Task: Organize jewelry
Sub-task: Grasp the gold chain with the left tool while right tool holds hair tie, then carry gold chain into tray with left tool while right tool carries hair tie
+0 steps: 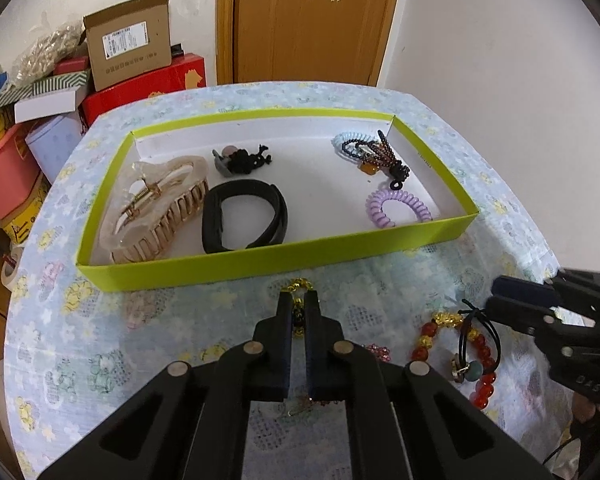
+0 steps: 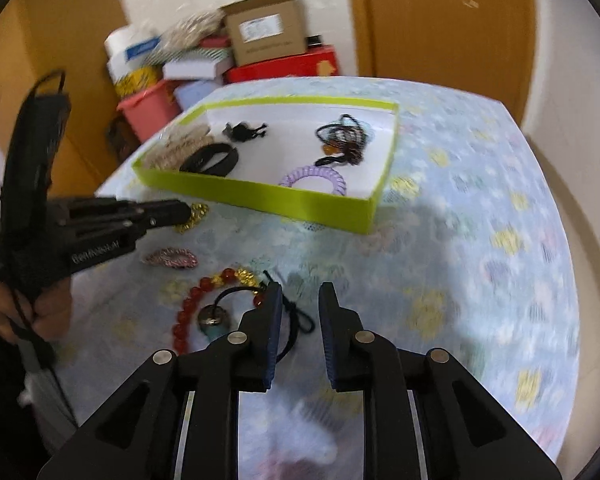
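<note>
Gold-beaded bracelet (image 1: 298,300) pinched in left gripper (image 1: 299,300) fingers, right gripper (image 2: 300,300) fingers parted, seemingly empty.

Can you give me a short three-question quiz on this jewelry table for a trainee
1. True or false: the left gripper is closed on the gold bead bracelet in front of the green tray.
2. Which lies inside the tray? A) the red bead bracelet B) the purple coil hair tie C) the pink beaded piece
3. Fill in: the right gripper has its jaws ____, with the knotted part of the black elastic hair tie lying between them on the table.

Key
1. True
2. B
3. open, not pressing on the tie
</note>
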{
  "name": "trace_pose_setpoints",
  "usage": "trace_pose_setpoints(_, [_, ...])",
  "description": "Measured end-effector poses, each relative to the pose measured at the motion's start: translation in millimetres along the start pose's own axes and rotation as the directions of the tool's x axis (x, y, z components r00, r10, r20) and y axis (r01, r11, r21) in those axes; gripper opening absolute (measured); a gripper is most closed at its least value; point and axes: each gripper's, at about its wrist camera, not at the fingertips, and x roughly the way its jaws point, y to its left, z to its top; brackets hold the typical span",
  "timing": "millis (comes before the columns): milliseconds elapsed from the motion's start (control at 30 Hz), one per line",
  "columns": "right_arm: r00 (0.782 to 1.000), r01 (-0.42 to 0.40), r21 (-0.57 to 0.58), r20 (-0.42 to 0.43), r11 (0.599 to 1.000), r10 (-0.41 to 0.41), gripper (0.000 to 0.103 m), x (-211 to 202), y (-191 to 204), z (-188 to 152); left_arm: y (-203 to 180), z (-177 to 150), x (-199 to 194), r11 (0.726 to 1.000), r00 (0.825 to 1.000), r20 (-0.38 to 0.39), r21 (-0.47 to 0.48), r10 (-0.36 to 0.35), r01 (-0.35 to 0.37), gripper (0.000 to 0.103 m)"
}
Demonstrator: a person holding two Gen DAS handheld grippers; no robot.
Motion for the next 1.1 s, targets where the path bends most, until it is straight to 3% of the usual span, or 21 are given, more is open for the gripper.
trace_pose_setpoints(100, [1.000, 0.006, -0.094, -0.021, 0.996, -0.008, 0.019, 6.4, 4.2, 2.1, 0.9, 0.5, 0.7, 1.000, 1.000, -0.007, -0.003, -0.012, 0.012, 0.008])
trace_pose_setpoints(233, [0.999, -0.027, -0.188, -0.029, 0.982, 0.022, 0.019, 5.7, 8.2, 0.3, 1.9, 0.7, 1.1, 1.000, 1.000, -0.010, 0.001, -0.024, 0.024, 0.026])
trace_pose_setpoints(333, [0.999, -0.049, -0.223, -0.032, 0.973, 0.043, 0.019, 5.6, 9.8, -2.1, 2.0, 0.1, 0.2, 0.999, 0.999, -0.006, -0.001, -0.034, 0.034, 0.028])
trace_pose_setpoints(567, [0.998, -0.057, -0.284, -0.053, 0.957, 0.043, 0.019, 13.1, 14.5, -5.3, -8.7, -1.4, 5.3, 0.999, 1.000, -0.012, 0.045, 0.004, -0.004, 0.028])
trace_pose_setpoints(633, [0.998, -0.058, -0.289, -0.046, 0.956, 0.047, 0.008, 13.1, 18.3, -5.9, -12.5, -1.8, 6.5, 0.998, 1.000, -0.007, 0.067, 0.022, -0.021, 0.028])
trace_pose_setpoints(800, [1.000, -0.016, -0.289, -0.027, 0.957, 0.008, 0.006, 12.7, 28.6, -7.7, -17.0, -2.6, 7.5, 0.995, 0.999, -0.001, 0.096, 0.041, -0.041, 0.029])
trace_pose_setpoints(900, [1.000, -0.005, -0.251, -0.018, 0.968, 0.000, 0.006, 11.4, 26.3, -8.8, -17.0, -3.6, 6.2, 0.994, 1.000, -0.002, 0.102, 0.031, -0.031, 0.014])
trace_pose_setpoints(1100, [1.000, 0.011, -0.180, 0.007, 0.984, -0.010, 0.005, 0.2, 20.2, -12.5, -15.5, -6.3, 2.8, 0.996, 1.000, -0.006, 0.085, 0.003, -0.003, 0.012])
